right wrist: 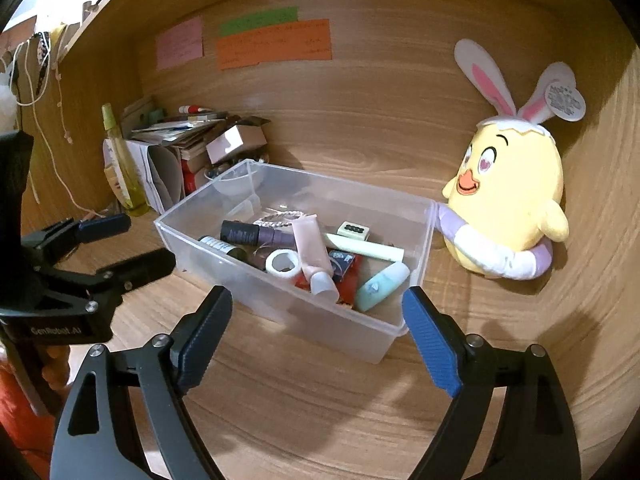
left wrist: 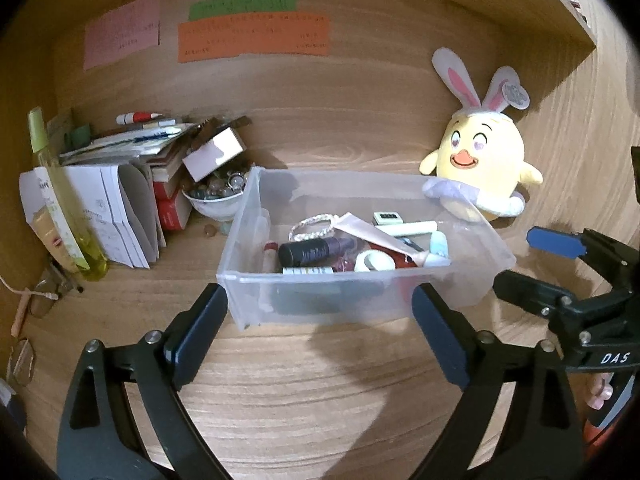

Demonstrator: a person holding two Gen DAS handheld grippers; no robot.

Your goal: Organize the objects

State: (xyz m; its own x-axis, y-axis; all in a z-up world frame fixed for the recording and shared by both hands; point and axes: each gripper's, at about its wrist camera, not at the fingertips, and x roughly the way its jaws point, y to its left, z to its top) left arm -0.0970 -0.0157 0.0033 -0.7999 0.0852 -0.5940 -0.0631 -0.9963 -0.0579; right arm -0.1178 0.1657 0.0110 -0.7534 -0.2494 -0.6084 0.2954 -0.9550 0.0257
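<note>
The writing on the pink note, green note and orange note is too blurred to read. The clear bin hides the plush chick's lower front. At the desk's left edge, glasses are cut off.

You've got the bin mid-desk, plush chick touching its back-right corner, paper stack and bowl back-left

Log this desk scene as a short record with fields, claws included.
surface: wooden desk
container: clear plastic bin, upright, holding small toiletries
in bin: pink squeeze tube, white tape roll
beside bin: yellow chick plush with bunny ears
left claw: open, empty, at the bin's near wall
right claw: open, empty
</note>
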